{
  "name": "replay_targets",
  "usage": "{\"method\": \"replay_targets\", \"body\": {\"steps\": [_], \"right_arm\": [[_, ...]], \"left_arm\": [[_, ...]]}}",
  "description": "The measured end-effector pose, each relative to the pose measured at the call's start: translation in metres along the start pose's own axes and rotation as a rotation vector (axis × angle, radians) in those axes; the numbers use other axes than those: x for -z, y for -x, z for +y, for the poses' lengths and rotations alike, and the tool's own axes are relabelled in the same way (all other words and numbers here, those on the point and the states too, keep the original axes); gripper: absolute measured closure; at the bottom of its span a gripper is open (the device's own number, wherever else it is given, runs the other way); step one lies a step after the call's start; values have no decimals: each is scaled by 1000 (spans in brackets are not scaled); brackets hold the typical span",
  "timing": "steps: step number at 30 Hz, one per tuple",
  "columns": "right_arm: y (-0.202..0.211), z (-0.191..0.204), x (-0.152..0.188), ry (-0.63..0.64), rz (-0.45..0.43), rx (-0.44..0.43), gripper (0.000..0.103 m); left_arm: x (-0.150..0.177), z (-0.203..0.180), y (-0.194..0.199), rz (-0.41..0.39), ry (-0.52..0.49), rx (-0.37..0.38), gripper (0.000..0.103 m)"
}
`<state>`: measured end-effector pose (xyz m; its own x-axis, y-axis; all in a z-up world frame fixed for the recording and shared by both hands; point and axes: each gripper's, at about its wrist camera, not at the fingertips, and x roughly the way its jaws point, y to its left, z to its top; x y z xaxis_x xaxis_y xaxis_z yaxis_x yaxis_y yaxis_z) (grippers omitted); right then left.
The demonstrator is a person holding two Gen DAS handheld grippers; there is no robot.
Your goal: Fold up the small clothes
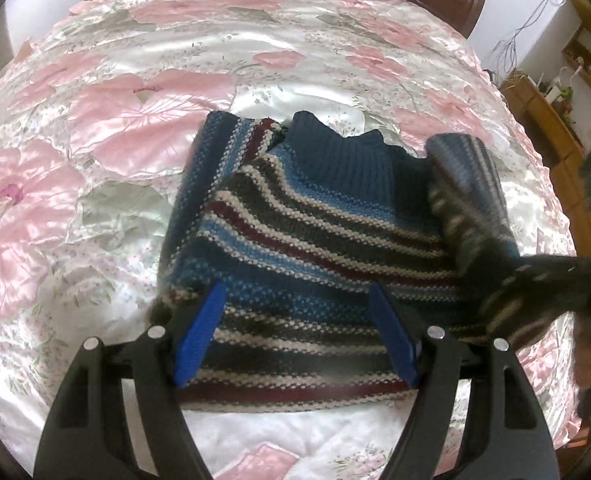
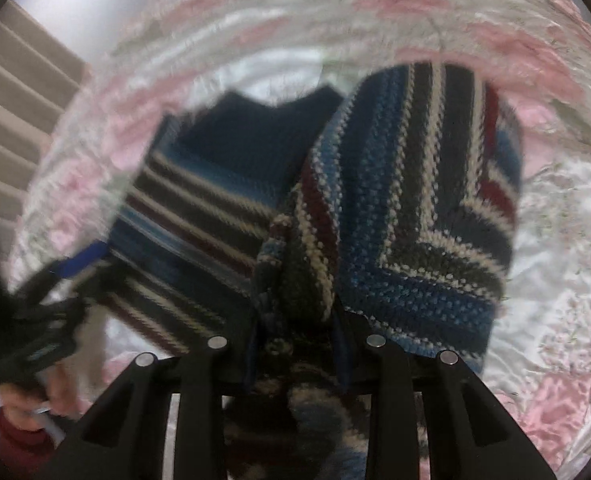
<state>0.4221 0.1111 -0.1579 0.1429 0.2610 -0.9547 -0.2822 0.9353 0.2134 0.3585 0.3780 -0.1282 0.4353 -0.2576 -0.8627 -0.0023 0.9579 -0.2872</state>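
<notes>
Currently a bed with a glossy pink floral quilt fills both views, and the striped knit sweater is laid near its middle, body flat, ribbed navy collar pointing away from the left wrist camera. One side is already turned inward; the other sleeve is lifted off the body and is being carried by the right gripper, whose blue pads are seen clenched on bunched knit at the cuff end. The left gripper is held spread wide just above the hem, with nothing between its blue fingers. Handling, as judged: thick, soft, stretchy knit, light for its bulk, draping rather than holding a crease, so folds are expected to spring back unless pressed flat. Satin underneath is likely slippery, so the body may be dragged when the sleeve is pulled across. Best hold is judged to be at cuff, hem corners or shoulder seam, taking a full pinch of fabric instead of single loops.
</notes>
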Motion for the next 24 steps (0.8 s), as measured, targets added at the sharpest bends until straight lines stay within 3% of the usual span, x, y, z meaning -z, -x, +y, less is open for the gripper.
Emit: {"method": "replay_targets", "body": {"steps": [4,6,11,14,19,24], "right_arm": [[-22,5,5,39,17,11,62],[-17,7,6,41,12,-40,44],[36,-8,20,24,-44,-216,45],[71,-35,34,15,-92,-160,44],[83,-103,63,-68,-101,-46,44],[70,-154,92,-159,-86,-74,44]], "left_arm": [[0,-3,-3,3,4,9,29],[-2,-8,-5,9,10,13,29],[-7,-24,-3,15,42,82,29],[-13,-43,-8,42,57,160,28],[-17,-73,-38,117,94,235,24],[-17,-91,-71,180,147,285,24]]}}
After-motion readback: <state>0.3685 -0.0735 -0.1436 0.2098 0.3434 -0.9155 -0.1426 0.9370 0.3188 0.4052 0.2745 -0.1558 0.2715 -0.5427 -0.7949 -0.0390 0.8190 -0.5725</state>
